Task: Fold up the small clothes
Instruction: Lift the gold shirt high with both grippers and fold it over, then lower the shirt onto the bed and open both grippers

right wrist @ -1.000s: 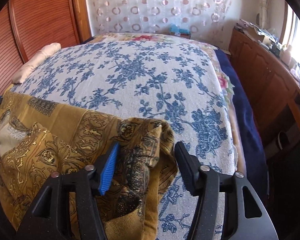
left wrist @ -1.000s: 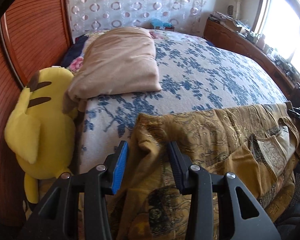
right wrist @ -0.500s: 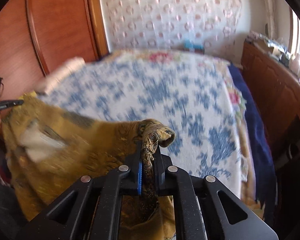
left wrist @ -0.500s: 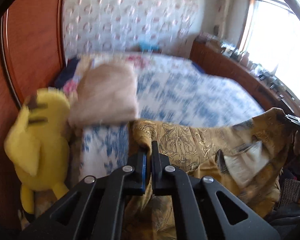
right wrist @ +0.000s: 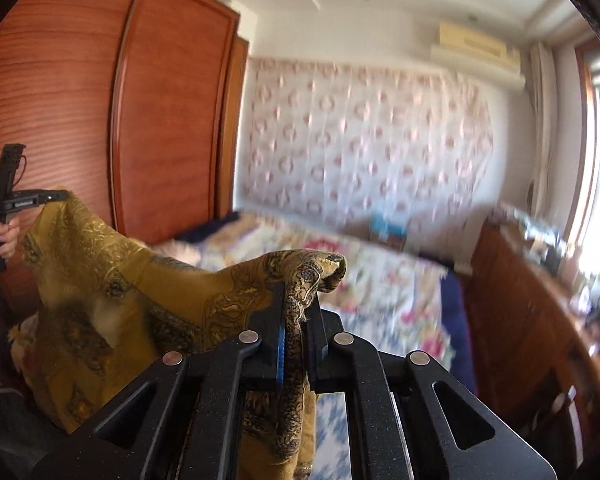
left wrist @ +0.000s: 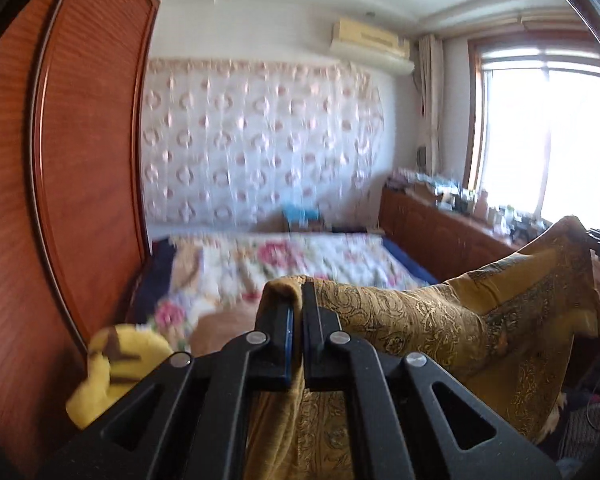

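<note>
Mustard cloth: a gold-patterned garment (left wrist: 440, 316) hangs spread in the air above the bed (left wrist: 324, 256), stretched between the 2 grippers.
Left gripper (left wrist: 297, 316): jaws pinched tight on 1 corner of the garment, fabric bunched over the tips.
Right gripper (right wrist: 296, 312): jaws clamped on the opposite corner, a fold poking out past the tips.
Hand (right wrist: 4, 236): seen from the right wrist, gripping the left tool's handle.
Bed: floral cover, below and beyond the cloth.
Plush toy (left wrist: 116, 364): yellow, beside the wooden wardrobe (left wrist: 80, 160).
Window (left wrist: 540, 140): bright, far right.
</note>
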The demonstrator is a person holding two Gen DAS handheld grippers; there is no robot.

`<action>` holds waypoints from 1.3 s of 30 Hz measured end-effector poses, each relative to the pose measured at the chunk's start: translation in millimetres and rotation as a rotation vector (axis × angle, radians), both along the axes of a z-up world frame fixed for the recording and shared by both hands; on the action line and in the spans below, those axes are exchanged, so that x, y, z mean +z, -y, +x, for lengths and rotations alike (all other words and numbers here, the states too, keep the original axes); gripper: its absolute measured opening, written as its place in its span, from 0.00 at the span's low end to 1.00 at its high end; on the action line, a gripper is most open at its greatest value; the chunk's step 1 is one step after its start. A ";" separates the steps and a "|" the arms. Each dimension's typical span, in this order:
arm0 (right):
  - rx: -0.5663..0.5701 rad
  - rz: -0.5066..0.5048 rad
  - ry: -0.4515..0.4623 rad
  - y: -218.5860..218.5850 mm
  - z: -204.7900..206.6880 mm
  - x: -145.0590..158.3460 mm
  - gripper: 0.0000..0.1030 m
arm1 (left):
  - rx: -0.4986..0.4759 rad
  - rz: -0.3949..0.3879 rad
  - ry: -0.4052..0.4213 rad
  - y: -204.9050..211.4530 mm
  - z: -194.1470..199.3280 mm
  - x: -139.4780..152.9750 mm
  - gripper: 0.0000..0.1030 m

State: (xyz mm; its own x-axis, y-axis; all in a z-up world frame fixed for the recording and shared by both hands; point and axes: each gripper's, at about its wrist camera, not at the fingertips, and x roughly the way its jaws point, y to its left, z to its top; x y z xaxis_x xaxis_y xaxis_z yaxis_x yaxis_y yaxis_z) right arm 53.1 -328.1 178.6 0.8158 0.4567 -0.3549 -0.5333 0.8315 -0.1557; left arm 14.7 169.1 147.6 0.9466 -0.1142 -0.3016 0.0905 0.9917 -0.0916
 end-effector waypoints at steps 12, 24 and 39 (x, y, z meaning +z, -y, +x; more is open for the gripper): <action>-0.198 -0.082 0.022 -19.9 122.8 45.7 0.05 | 0.137 0.106 -0.064 2.5 143.5 -9.2 0.02; -0.307 -0.214 -0.357 -11.6 220.9 -154.0 0.29 | 0.013 0.127 -0.404 40.6 166.0 -158.9 0.41; -0.216 -0.164 -0.489 33.9 116.0 -223.4 0.38 | -0.010 0.065 -0.443 37.3 75.3 -203.6 0.49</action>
State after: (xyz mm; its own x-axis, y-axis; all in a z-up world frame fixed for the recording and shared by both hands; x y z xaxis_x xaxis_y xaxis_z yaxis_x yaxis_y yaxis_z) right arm 169.1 -362.0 -44.9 0.6071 0.2047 -0.7678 -0.3965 0.9154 -0.0694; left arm 90.0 131.8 -56.0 0.7237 -0.0899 -0.6843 0.0660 0.9960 -0.0611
